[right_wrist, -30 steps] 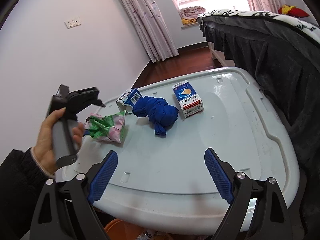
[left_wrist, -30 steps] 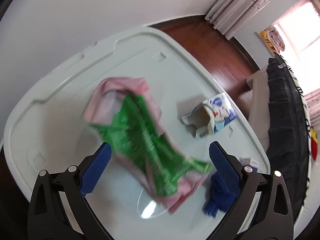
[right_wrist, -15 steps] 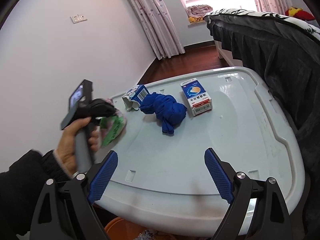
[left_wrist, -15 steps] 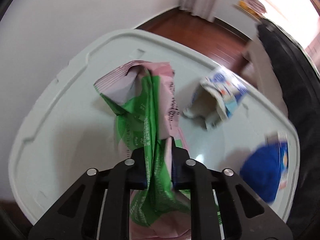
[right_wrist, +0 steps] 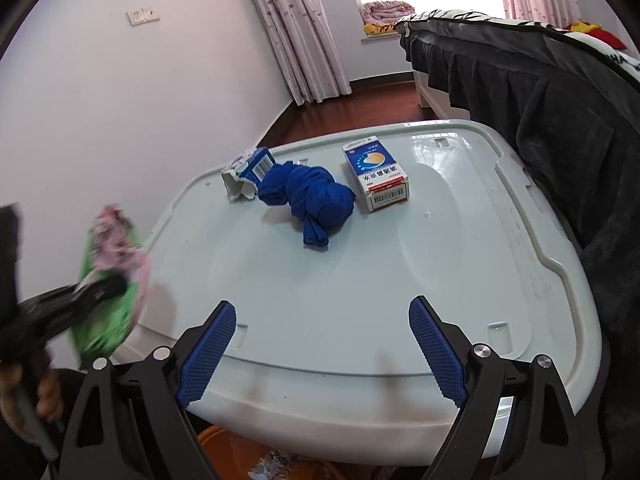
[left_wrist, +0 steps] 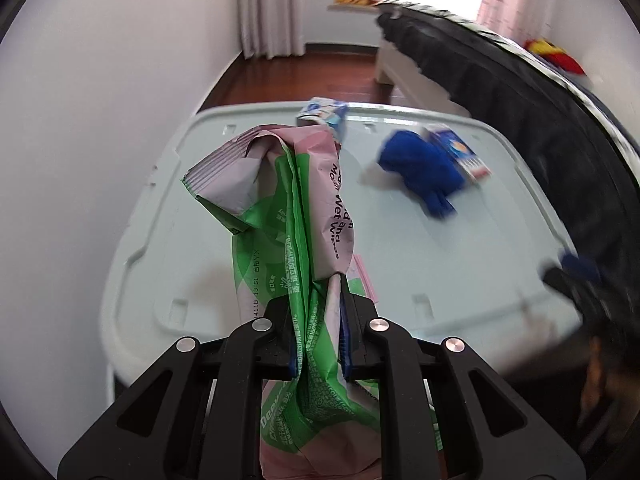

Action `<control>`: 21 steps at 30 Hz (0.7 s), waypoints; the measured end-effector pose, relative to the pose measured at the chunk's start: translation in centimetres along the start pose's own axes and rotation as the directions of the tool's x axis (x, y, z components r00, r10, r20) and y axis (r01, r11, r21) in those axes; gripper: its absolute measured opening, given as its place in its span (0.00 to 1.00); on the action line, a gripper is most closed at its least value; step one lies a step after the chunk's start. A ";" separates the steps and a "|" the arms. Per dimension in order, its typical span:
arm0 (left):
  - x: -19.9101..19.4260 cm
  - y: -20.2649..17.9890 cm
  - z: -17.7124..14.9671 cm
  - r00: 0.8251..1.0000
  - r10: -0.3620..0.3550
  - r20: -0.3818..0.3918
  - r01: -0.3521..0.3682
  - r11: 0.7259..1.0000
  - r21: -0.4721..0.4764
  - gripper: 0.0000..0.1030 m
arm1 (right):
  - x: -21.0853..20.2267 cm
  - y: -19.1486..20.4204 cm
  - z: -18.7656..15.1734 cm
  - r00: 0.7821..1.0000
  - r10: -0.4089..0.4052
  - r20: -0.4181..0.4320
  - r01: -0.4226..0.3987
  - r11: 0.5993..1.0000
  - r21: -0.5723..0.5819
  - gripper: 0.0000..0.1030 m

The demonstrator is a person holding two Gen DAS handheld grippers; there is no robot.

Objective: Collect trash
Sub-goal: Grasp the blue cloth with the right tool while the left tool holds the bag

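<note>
Left tongs (left_wrist: 320, 336) pinch the wet-wipes wrapper (left_wrist: 296, 216), lifted beside the lid (right_wrist: 360, 280).

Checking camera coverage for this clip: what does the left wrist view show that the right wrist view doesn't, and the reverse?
Left wrist only: the printed text on the wet-wipes wrapper, pinched in the left gripper.

Right wrist only: the wall outlet plate, the orange bin below the lid's near edge, and the open right gripper's blue pads.

Both: the white lid, blue cloth, torn carton, medicine box, bed and curtains.
</note>
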State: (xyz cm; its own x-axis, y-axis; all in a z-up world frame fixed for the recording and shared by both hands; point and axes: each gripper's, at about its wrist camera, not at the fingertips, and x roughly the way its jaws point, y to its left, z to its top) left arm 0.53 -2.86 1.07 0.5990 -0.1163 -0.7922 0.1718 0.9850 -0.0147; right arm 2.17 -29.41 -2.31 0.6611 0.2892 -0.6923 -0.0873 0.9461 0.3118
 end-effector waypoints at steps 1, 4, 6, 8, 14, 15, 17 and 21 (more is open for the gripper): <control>-0.5 -0.5 -0.8 1.000 0.002 0.011 -0.002 1.000 0.017 0.13 | 0.1 0.1 -0.1 1.000 -0.002 -0.003 0.002 1.000 -0.006 0.84; -1.4 -2.0 -2.6 0.999 -0.004 0.049 0.001 0.998 0.067 0.13 | 0.2 0.9 -0.5 1.000 -0.009 -0.011 0.009 0.999 -0.052 0.84; -0.8 -2.4 -3.2 0.998 -0.021 0.057 0.018 0.998 0.062 0.13 | 0.3 1.4 -0.5 1.000 -0.011 -0.012 0.010 0.996 -0.085 0.84; 0.2 -2.5 -3.7 0.998 -0.026 0.053 0.023 0.999 0.047 0.13 | 0.5 1.8 -0.3 1.000 -0.014 -0.019 0.012 0.994 -0.108 0.84; 3.2 -1.5 -4.3 0.999 -0.043 -0.032 0.043 0.999 -0.019 0.13 | 1.7 3.3 2.6 1.000 -0.020 -0.017 0.017 0.981 -0.191 0.84; 3.4 -1.3 -4.3 0.999 -0.034 -0.035 0.033 0.999 -0.027 0.13 | 2.4 3.8 3.8 1.000 -0.019 -0.015 0.016 0.976 -0.218 0.84; 3.3 -0.9 -4.2 0.999 -0.032 -0.029 0.031 0.998 -0.048 0.13 | 3.4 4.5 5.2 1.000 -0.014 -0.015 0.010 0.969 -0.245 0.84; 3.0 -0.7 -4.2 1.000 -0.017 -0.014 0.016 0.998 -0.056 0.13 | 7.2 5.7 8.6 0.999 -0.013 -0.051 -0.003 0.953 -0.304 0.84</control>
State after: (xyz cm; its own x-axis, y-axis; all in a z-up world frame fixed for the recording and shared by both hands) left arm -1.04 -3.34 -3.87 0.5848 -0.1312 -0.8005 0.1370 0.9886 -0.0619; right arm 12.82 -23.22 0.03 0.6235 0.2837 -0.7286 -0.3114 0.9449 0.1014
